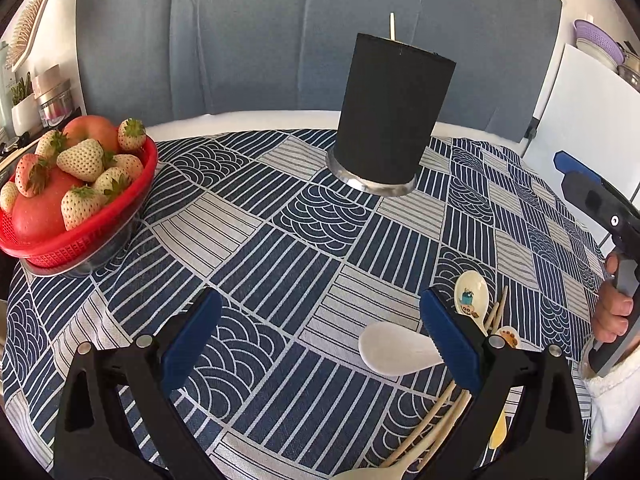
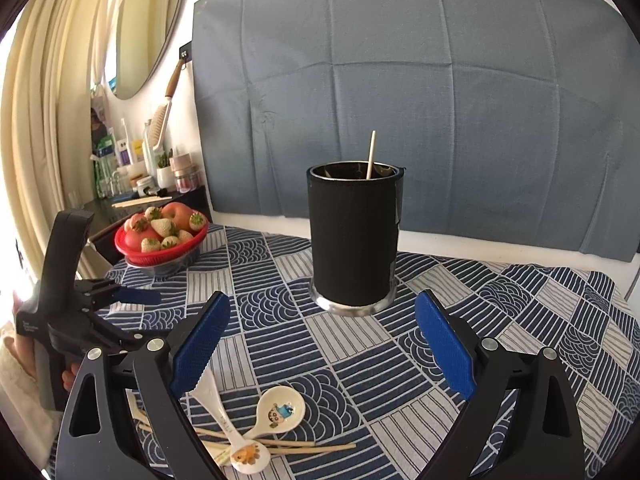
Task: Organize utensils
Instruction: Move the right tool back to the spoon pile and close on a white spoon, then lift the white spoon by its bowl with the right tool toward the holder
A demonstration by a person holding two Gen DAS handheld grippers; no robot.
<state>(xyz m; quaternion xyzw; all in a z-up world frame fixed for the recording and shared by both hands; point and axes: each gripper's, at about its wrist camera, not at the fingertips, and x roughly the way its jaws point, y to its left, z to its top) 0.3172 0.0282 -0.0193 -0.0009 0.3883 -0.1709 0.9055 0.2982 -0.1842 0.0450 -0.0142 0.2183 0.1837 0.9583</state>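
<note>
On the cloth (image 2: 520, 320): three spoons (image 2: 280, 408), one holder (image 2: 352, 240) with one stick (image 2: 371, 156); both jaws spread.

left gripper (image 1: 320, 332): jaws apart | right gripper (image 2: 322, 340): jaws apart

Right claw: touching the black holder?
Apart. The right wrist view shows patterned cloth between the open right claw and the black holder.

No text reads clearly; faint print on the left tool (image 2: 120, 300) handle seems too small.
</note>
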